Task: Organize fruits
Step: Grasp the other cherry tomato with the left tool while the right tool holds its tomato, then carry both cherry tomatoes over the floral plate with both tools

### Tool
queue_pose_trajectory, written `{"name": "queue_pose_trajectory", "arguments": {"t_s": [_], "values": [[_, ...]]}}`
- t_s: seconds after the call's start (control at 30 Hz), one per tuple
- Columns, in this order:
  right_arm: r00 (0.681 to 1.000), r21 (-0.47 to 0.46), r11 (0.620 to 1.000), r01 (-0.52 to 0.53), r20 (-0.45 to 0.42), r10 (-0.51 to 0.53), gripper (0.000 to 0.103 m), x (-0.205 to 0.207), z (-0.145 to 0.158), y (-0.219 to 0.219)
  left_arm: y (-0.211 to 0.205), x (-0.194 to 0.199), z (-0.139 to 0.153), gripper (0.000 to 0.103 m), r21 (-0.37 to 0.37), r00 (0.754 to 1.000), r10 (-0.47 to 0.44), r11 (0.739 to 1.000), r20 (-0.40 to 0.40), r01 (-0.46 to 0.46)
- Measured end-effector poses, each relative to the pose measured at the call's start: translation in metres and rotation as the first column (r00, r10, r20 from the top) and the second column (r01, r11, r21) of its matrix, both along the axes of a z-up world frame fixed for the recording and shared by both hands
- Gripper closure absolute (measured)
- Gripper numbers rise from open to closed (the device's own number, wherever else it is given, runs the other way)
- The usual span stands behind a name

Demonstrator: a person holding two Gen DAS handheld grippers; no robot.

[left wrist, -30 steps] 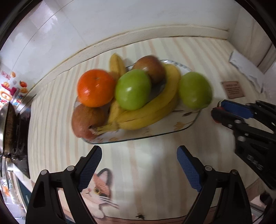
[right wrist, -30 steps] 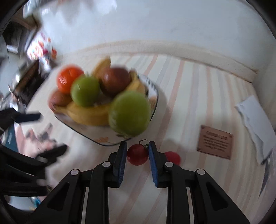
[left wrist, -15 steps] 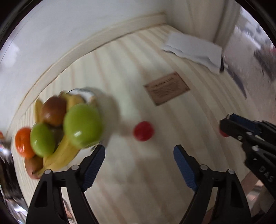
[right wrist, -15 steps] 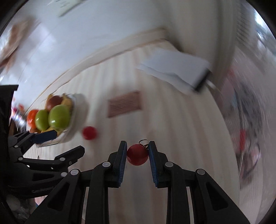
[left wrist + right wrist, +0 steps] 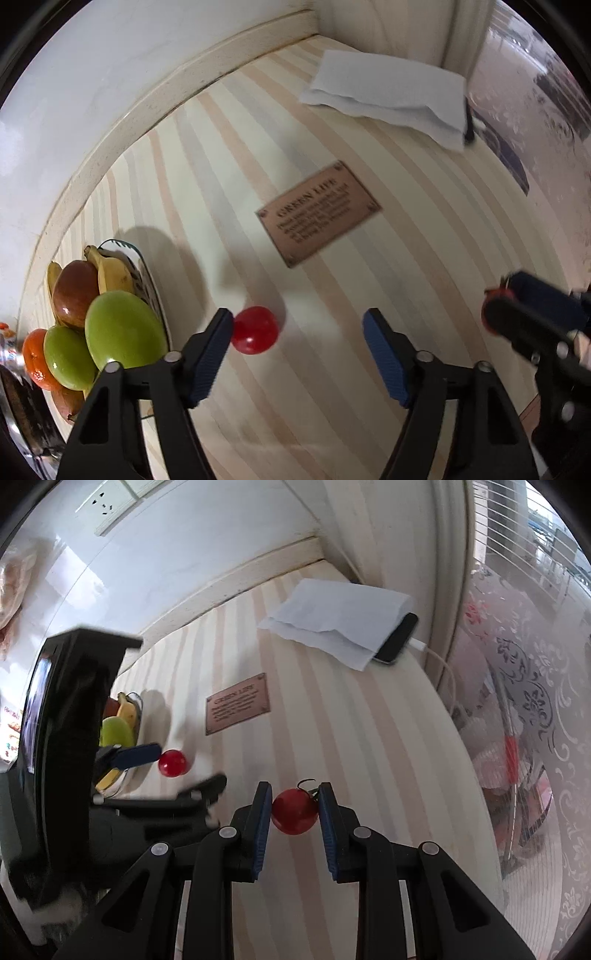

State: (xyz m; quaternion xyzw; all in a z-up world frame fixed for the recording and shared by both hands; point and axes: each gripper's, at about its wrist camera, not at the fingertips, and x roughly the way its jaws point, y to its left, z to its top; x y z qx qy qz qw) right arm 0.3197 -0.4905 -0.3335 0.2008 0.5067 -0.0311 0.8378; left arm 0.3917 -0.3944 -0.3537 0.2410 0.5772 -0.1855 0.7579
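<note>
At lower centre of the right wrist view, our right gripper [image 5: 294, 811] clamps a stemmed red tomato [image 5: 294, 811] between its blue pads above the striped table [image 5: 369, 746]. In the left wrist view our left gripper [image 5: 297, 334] stands wide open low in the frame, with a second tomato [image 5: 255, 335] on the table just beside its left finger. The plate [image 5: 146, 284] of apples, bananas and an orange sits at the left edge, a brown plaque [image 5: 318, 213] at centre, and white paper [image 5: 388, 90] at upper right.

left gripper [image 5: 297, 350]: fingers spread wide | right gripper [image 5: 294, 810]: fingers clamped
</note>
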Motion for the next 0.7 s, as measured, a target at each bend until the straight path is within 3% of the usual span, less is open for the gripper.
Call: {"name": "queue_pose_trajectory", "arguments": {"t_s": [0.17,0.37,0.7], "values": [[1.000,0.033,0.999,0.002,0.004,-0.003,0.075,0.007,0.000,0.003,0.013,0.015,-0.004,0.045,-0.007,0.999,0.044,0.999,-0.025,-0.044],[1.000,0.040,0.999,-0.015,0.009,0.014,0.075,0.011,0.003,0.009,0.020,0.019,-0.005,0.076,-0.022,0.999,0.046,0.999,-0.029,-0.047],[1.000,0.049,0.999,-0.013,0.025,0.012,0.075,0.013,0.010,0.011,0.021,0.035,-0.006,0.078,-0.084,0.994,0.071,0.993,-0.078,-0.077]]}}
